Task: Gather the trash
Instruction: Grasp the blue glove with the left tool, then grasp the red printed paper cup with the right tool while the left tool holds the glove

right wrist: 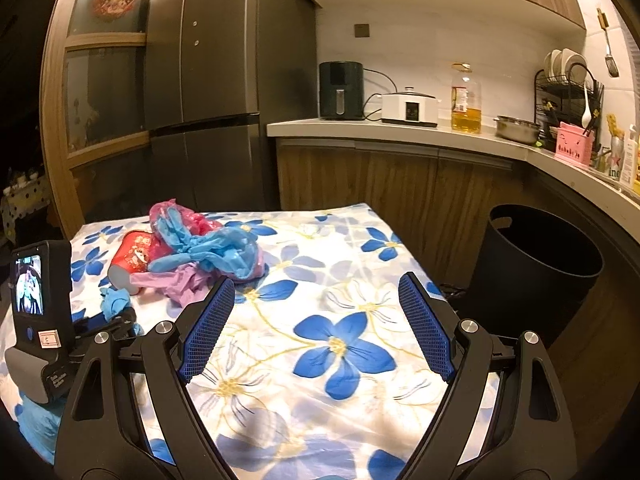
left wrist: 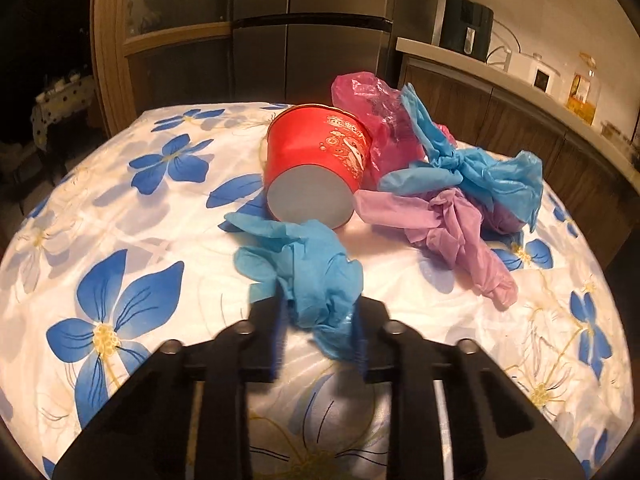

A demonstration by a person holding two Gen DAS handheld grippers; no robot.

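My left gripper (left wrist: pixel 320 320) is shut on a crumpled blue glove (left wrist: pixel 308 272) at the near side of the trash pile. Behind it a red paper cup (left wrist: pixel 316 164) lies on its side, base toward me. To the right lie a purple glove (left wrist: pixel 452 228), a blue plastic bag (left wrist: pixel 472 168) and a pink plastic bag (left wrist: pixel 376 108). In the right wrist view the pile (right wrist: pixel 200 252) sits at the table's far left, with the left gripper (right wrist: pixel 116 312) on the blue glove (right wrist: pixel 114 300). My right gripper (right wrist: pixel 316 300) is open and empty above the tablecloth.
The table has a white cloth with blue flowers (right wrist: pixel 344 348). A black trash bin (right wrist: pixel 536 264) stands on the floor past the table's right edge. A fridge (right wrist: pixel 208 80) and a counter (right wrist: pixel 400 128) with appliances are behind.
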